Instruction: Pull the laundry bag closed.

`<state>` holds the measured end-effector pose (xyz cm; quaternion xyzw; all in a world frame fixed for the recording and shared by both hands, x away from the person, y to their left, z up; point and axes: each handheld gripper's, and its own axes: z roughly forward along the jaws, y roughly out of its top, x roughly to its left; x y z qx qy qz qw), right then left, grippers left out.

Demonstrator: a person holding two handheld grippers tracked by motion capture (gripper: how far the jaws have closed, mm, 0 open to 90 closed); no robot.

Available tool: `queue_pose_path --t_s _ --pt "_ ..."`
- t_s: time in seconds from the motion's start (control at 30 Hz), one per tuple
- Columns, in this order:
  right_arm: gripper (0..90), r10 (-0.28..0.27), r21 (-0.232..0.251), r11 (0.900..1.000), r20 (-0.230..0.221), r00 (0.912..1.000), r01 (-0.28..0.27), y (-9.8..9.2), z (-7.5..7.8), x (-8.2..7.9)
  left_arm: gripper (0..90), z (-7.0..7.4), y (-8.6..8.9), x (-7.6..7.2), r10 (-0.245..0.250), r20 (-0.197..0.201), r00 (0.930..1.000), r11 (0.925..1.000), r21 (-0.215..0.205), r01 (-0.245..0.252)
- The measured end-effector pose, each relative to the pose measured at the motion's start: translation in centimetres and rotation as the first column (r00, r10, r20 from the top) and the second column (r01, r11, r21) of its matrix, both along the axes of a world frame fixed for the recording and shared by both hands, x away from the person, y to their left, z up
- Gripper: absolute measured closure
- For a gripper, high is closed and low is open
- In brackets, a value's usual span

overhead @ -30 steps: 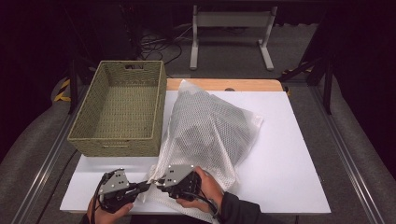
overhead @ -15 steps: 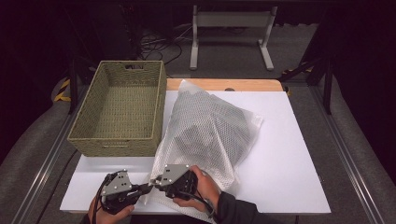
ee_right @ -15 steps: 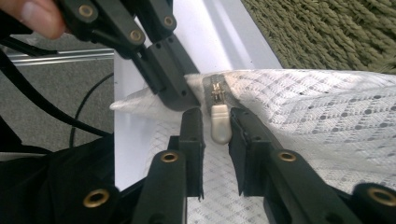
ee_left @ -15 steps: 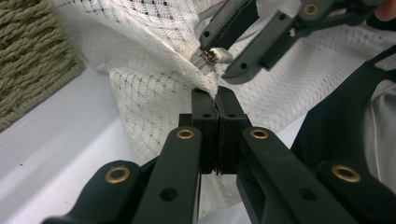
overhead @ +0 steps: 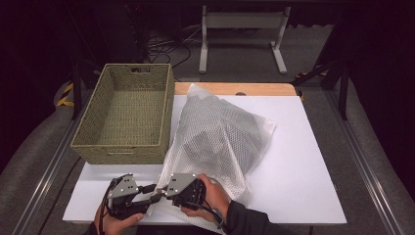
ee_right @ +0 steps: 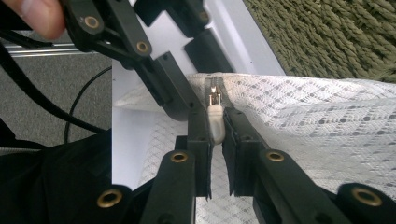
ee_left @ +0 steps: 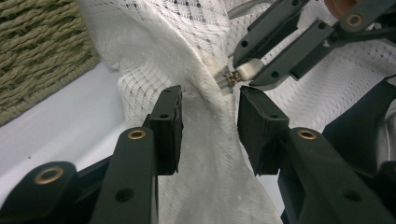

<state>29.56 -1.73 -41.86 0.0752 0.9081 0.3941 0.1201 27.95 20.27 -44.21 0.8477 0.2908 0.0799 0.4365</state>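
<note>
**Mesh bag's zipper pull pinched at the near edge**

Mesh bag point(overhead: 218, 134), white and stuffed with dark contents, lies on the white table point(overhead: 303, 171) just right of the woven basket point(overhead: 128, 115). At its near left corner the right gripper point(ee_right: 215, 128) pinches the pale zipper pull point(ee_right: 215, 120). The left gripper point(ee_left: 208, 123) has just been opening; its jaws stand apart around a gathered fold of mesh.

- White table top point(overhead: 303, 161) carries everything.
- Woven basket point(overhead: 128, 117) lies beyond the left gripper point(overhead: 147, 194).
- Mesh bag point(overhead: 220, 132) lies beyond the right gripper point(overhead: 161, 193).
</note>
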Motion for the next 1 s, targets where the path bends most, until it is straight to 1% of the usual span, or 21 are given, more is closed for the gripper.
queue_pose_path --t_s 0.07,0.1,0.17,0.23,0.27,0.33,0.4,0.43,0.47,0.5,0.57,0.67,0.7,0.73,0.8,0.83,0.87,0.9,0.93,0.97,1.0 --pt "82.2 -0.002 -0.003 1.000 0.002 1.0000 0.002 0.0 0.0 0.0 68.5 -0.1 0.1 0.1 -0.014 -0.013 0.9998 0.9999 -0.009 0.014" --pt "82.2 -0.002 -0.005 1.000 0.002 1.0000 0.002 0.0 0.0 0.0 73.7 -0.1 0.1 0.1 -0.032 -0.013 0.9994 0.9994 -0.013 0.031" --pt "82.2 -0.008 -0.009 1.000 0.012 0.9999 0.009 -0.1 -0.1 0.0 83.4 0.2 0.2 -0.1 -0.041 0.000 0.9992 0.9987 -0.032 0.041" --pt "82.3 -0.014 -0.005 1.000 0.021 0.9997 0.014 -0.1 0.0 0.0 86.0 0.4 0.4 -0.1 -0.049 0.011 0.9987 0.9972 -0.056 0.049" --pt "82.4 -0.018 0.001 1.000 0.025 0.9995 0.018 -0.1 0.1 -0.1 86.5 0.5 0.4 -0.2 -0.035 0.011 0.9993 0.9975 -0.061 0.036" --pt "82.4 -0.018 0.002 1.000 0.040 0.9990 0.018 -0.1 0.3 -0.1 86.7 0.7 0.7 -0.3 -0.031 0.014 0.9994 0.9948 -0.097 0.032" --pt "82.5 -0.023 0.002 1.000 0.059 0.9980 0.023 0.1 0.6 -0.2 86.8 1.1 1.2 -0.4 -0.013 0.020 0.9997 0.9920 -0.125 0.016" --pt "82.5 -0.023 0.002 1.000 0.059 0.9980 0.023 0.1 0.6 -0.2 86.8 1.1 1.2 -0.4 -0.013 0.020 0.9997 0.9920 -0.125 0.016" --pt "82.5 -0.030 0.003 1.000 0.068 0.9973 0.030 0.2 0.7 -0.1 86.8 1.3 1.6 -0.5 0.004 0.030 0.9995 0.9897 -0.143 0.000" --pt "82.5 -0.036 0.000 0.999 0.063 0.9973 0.036 0.4 0.8 0.2 86.9 1.5 1.9 -0.5 0.022 0.035 0.9991 0.9885 -0.150 -0.017" --pt "82.5 -0.044 -0.010 0.999 0.068 0.9967 0.045 0.5 0.7 0.5 86.9 1.5 2.3 -0.5 0.045 0.039 0.9982 0.9862 -0.161 -0.038" --pt "82.6 -0.064 -0.040 0.997 0.072 0.9953 0.067 0.3 0.5 1.0 87.0 1.5 2.6 -0.4 0.071 0.044 0.9965 0.9857 -0.156 -0.063" --pt "82.6 -0.071 -0.049 0.996 0.071 0.9950 0.074 0.1 0.4 1.1 87.1 1.5 2.7 -0.4 0.092 0.047 0.9947 0.9844 -0.155 -0.083" --pt "82.6 -0.071 -0.049 0.996 0.071 0.9950 0.074 0.1 0.4 1.1 87.1 1.5 2.7 -0.4 0.092 0.047 0.9947 0.9844 -0.155 -0.083" --pt "82.5 -0.084 -0.071 0.994 0.065 0.9943 0.089 -0.7 0.3 1.1 87.1 1.6 2.8 -0.3 0.102 0.050 0.9935 0.9828 -0.159 -0.093" --pt "82.6 -0.088 -0.079 0.993 0.063 0.9941 0.093 -1.0 0.3 1.1 87.1 1.6 2.9 -0.2 0.119 0.055 0.9914 0.9808 -0.162 -0.108" --pt "82.6 -0.097 -0.083 0.991 0.061 0.9934 0.102 -1.5 0.4 1.0 87.1 1.6 3.0 -0.1 0.114 0.058 0.9919 0.9808 -0.166 -0.103" --pt "82.5 -0.100 -0.093 0.990 0.065 0.9929 0.105 -1.8 0.5 0.8 87.1 1.6 3.1 -0.1 0.129 0.050 0.9904 0.9768 -0.179 -0.118" --pt "82.6 -0.106 -0.098 0.989 0.072 0.9918 0.113 -2.3 0.8 0.6 87.1 1.7 3.1 -0.1 0.130 0.050 0.9903 0.9767 -0.179 -0.119" --pt "82.6 -0.114 -0.099 0.988 0.069 0.9910 0.121 -2.6 0.9 0.5 87.1 1.6 3.1 0.0 0.127 0.038 0.9911 0.9737 -0.195 -0.118" --pt "82.6 -0.117 -0.099 0.987 0.068 0.9908 0.123 -3.2 1.1 0.3 87.0 1.6 3.1 0.0 0.140 0.041 0.9893 0.9712 -0.200 -0.129"
